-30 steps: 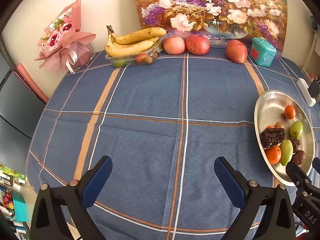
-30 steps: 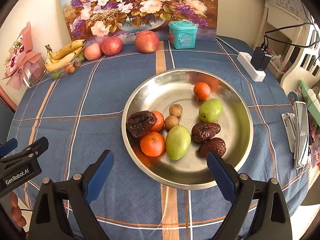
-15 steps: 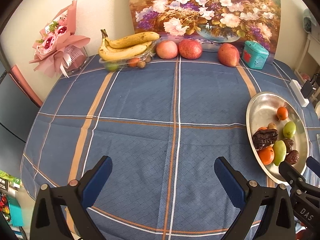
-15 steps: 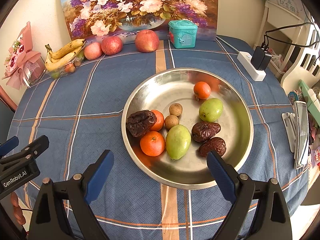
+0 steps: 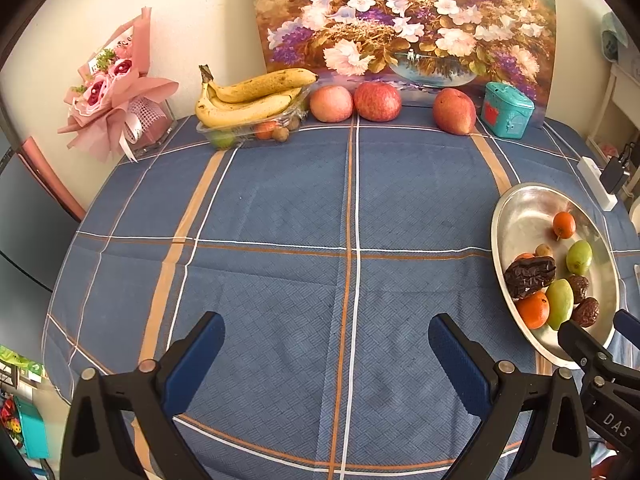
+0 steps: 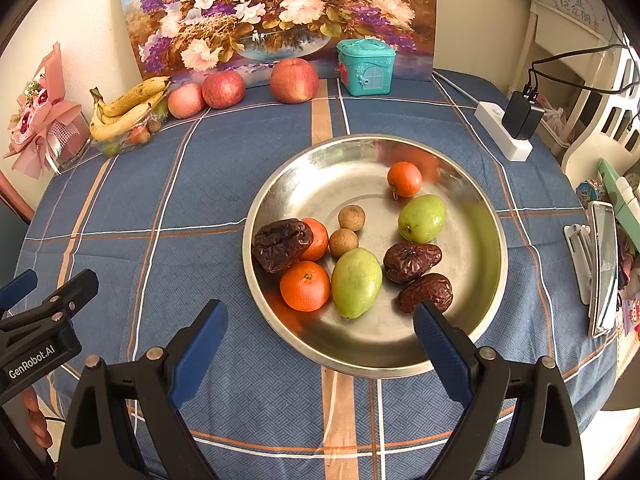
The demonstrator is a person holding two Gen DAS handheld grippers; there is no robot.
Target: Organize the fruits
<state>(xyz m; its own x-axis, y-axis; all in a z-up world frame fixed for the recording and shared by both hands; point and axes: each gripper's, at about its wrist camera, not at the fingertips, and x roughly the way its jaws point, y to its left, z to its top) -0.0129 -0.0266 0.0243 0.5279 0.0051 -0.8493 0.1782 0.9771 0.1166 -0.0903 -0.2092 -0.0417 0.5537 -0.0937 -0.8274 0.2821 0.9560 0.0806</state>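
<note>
From the left wrist view, the left gripper (image 5: 326, 354) hangs with its jaws spread wide and nothing between them, over bare blue plaid cloth on the bench (image 5: 280, 200). Taking the steel plate (image 5: 516, 204) as landmark: it sits off to the gripper's right, and the banana tray (image 5: 248, 132) and three apples (image 5: 376, 100) lie well beyond it against the painting (image 5: 400, 20). This hand looks idle for now; I would keep it low and clear of the plate.

From the right wrist view, the right gripper (image 6: 320, 340) is also released and empty, its jaws framing the plate's (image 6: 360, 152) near rim. On the plate lie mandarins, green fruits, dates and two small brown longans, mixed together. The large mandarin (image 6: 305, 286) and the green fruit (image 6: 356, 282) lie touching at the near side, with a dark date (image 6: 282, 244) just behind on the left.

The likely step is picking one fruit for sorting. Choose a piece with free flanks, such as the far small orange (image 6: 404, 179), descend with the jaws straddling it, and close gently: these round fruits will probably roll on smooth steel.
</note>
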